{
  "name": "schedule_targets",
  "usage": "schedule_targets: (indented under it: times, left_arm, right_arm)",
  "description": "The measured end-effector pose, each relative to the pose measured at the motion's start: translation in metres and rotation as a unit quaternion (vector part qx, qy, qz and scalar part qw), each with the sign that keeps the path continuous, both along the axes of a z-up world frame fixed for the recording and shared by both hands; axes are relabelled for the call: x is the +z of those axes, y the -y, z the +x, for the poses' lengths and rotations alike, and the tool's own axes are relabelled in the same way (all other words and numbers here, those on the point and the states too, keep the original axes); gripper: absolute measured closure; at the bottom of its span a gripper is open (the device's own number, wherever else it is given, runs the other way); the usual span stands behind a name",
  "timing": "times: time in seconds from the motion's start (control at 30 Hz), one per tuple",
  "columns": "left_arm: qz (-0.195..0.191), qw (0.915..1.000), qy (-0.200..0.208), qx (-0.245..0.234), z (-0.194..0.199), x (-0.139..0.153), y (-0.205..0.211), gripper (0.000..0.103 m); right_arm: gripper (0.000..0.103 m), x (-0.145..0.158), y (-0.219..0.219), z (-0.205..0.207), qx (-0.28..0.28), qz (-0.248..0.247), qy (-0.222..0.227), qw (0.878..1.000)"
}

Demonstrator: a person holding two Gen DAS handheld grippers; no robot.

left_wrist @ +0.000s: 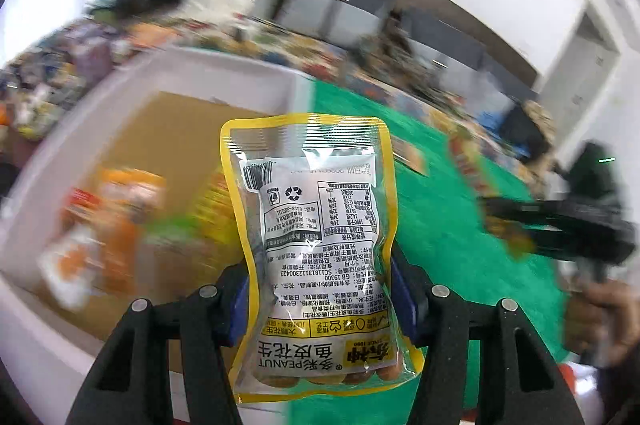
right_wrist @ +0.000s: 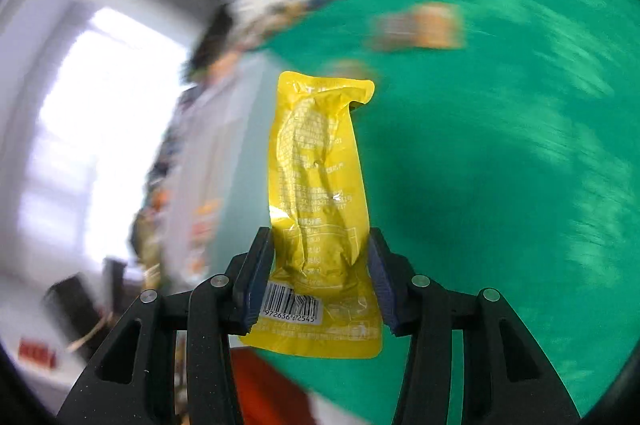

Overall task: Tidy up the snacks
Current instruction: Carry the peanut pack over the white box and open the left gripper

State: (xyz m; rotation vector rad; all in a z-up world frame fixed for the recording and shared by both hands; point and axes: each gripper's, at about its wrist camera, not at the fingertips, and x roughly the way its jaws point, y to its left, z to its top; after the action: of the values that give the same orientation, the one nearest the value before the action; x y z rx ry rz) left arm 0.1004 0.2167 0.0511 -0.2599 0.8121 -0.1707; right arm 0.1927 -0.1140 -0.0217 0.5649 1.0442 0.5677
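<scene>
My left gripper (left_wrist: pixel 318 289) is shut on a peanut packet (left_wrist: pixel 316 225), clear with a yellow border and printed label, held upright above the table. My right gripper (right_wrist: pixel 320 273) is shut on a plain yellow snack pouch (right_wrist: pixel 320 193) with a barcode at its lower end. The right gripper also shows in the left wrist view (left_wrist: pixel 560 225) at the right, blurred, over the green cloth. A white bin (left_wrist: pixel 72 145) with a cardboard bottom lies left of the peanut packet and holds several blurred snack packets (left_wrist: pixel 116 221).
A green cloth (right_wrist: pixel 500 185) covers the table. An orange packet (right_wrist: pixel 424 25) lies on it far ahead of my right gripper. Heaps of mixed snacks (left_wrist: pixel 280 37) line the table's far side. Both views are motion-blurred.
</scene>
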Motion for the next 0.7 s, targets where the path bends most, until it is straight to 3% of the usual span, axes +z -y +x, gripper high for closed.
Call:
schedule_targets:
  times: [0.1, 0.17, 0.23, 0.37, 0.57, 0.7]
  left_arm:
    - [0.044, 0.9970, -0.006, 0.063, 0.004, 0.000, -0.053, 0.045]
    - [0.067, 0.9915, -0.018, 0.110, 0.005, -0.009, -0.083, 0.041]
    - [0.078, 0.9850, -0.039, 0.149, 0.007, -0.025, -0.106, 0.021]
    - [0.098, 0.9762, -0.076, 0.178, 0.004, -0.050, -0.126, 0.017]
    - [0.057, 0.9841, -0.071, 0.152, -0.019, -0.058, -0.097, 0.016]
    - [0.032, 0.9940, -0.045, 0.095, -0.017, -0.040, -0.044, 0.012]
  right_arm:
    - [0.054, 0.040, -0.084, -0.001, 0.073, 0.026, 0.039, 0.996]
    - [0.053, 0.049, -0.127, -0.002, 0.103, 0.032, 0.052, 0.993]
    - [0.050, 0.052, -0.171, -0.002, 0.122, 0.009, 0.068, 0.990]
    - [0.041, 0.042, -0.224, 0.004, 0.133, -0.070, 0.085, 0.985]
    - [0.038, 0.024, -0.150, -0.018, 0.084, -0.146, 0.151, 0.974]
    - [0.038, -0.033, -0.067, -0.014, 0.014, -0.245, 0.144, 0.959]
